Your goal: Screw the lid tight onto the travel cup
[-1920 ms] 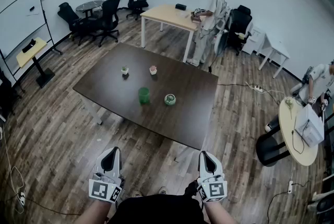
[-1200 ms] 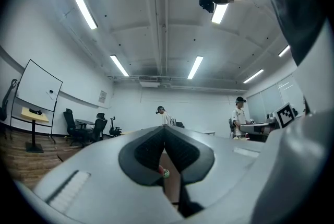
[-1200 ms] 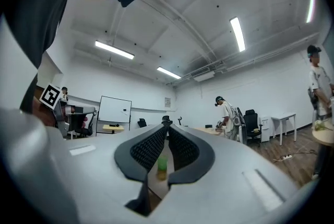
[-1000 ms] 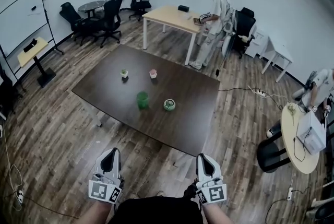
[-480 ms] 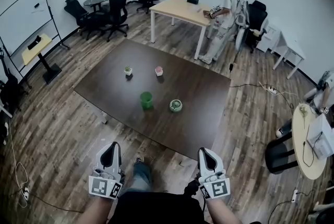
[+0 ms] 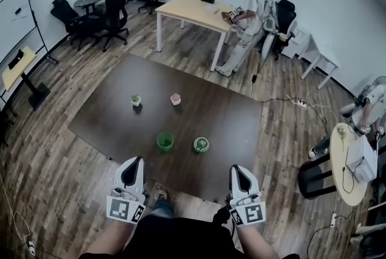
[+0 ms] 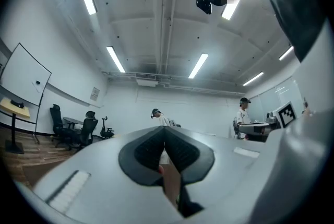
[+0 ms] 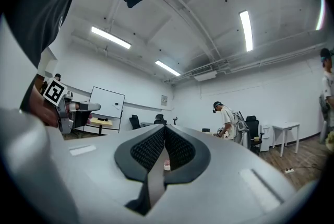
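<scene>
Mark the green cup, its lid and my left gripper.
green cup (image 6: 164,142): head view, middle of the cup.
lid (image 6: 201,144): head view, middle of its top.
left gripper (image 6: 134,160): head view, tips of its shut jaws.

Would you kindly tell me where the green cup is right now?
In the head view, the green cup stands near the dark table's near edge, just left of the round lid, a little ahead of the left claw.
</scene>
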Demonstrator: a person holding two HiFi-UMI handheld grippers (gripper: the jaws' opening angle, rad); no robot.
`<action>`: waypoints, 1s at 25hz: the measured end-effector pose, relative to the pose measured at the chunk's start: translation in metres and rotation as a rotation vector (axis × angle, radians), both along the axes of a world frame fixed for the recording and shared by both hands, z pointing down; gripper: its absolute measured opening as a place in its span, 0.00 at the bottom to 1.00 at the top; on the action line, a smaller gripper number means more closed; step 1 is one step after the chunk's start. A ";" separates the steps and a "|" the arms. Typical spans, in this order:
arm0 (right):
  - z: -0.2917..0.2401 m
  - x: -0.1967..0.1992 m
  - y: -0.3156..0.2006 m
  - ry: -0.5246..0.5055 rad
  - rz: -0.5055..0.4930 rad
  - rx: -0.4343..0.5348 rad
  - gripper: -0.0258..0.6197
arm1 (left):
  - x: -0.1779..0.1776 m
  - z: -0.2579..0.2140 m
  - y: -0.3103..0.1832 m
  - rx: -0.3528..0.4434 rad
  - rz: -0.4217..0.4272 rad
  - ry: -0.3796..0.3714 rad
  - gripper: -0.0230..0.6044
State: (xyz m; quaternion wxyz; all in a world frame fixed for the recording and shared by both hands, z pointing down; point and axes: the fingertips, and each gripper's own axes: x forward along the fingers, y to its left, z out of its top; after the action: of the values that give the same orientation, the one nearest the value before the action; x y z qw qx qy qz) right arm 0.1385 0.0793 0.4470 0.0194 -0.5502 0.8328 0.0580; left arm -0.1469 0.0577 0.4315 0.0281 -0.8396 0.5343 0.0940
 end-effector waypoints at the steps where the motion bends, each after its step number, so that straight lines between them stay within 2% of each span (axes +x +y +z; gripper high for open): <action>1: -0.001 -0.004 -0.011 0.007 0.018 0.000 0.06 | -0.002 0.000 -0.014 0.001 0.022 -0.001 0.03; 8: -0.003 -0.021 -0.073 0.022 0.100 -0.014 0.05 | -0.021 0.013 -0.090 -0.030 0.096 0.002 0.03; 17: 0.009 -0.028 -0.113 0.018 0.059 -0.045 0.05 | -0.017 0.022 -0.122 -0.047 0.078 0.005 0.03; 21: 0.009 -0.025 -0.125 0.016 0.018 -0.049 0.06 | -0.007 0.018 -0.128 -0.020 0.075 0.008 0.03; 22: 0.010 -0.023 -0.128 0.014 0.014 -0.051 0.06 | 0.000 0.016 -0.131 -0.001 0.089 -0.002 0.09; 23: 0.011 -0.021 -0.131 0.013 0.010 -0.054 0.06 | 0.009 0.017 -0.134 0.012 0.107 -0.022 0.74; 24: 0.012 -0.019 -0.132 0.013 0.008 -0.058 0.06 | 0.017 0.020 -0.138 0.014 0.123 -0.047 0.98; 25: 0.014 -0.017 -0.134 0.014 0.005 -0.062 0.06 | 0.023 0.025 -0.141 0.013 0.132 -0.071 0.98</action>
State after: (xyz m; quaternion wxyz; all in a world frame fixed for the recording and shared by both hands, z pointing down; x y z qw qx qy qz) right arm 0.1220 -0.0544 0.4610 -0.0036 -0.5521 0.8330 0.0358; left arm -0.1241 -0.0831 0.4561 0.0463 -0.8756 0.4758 0.0695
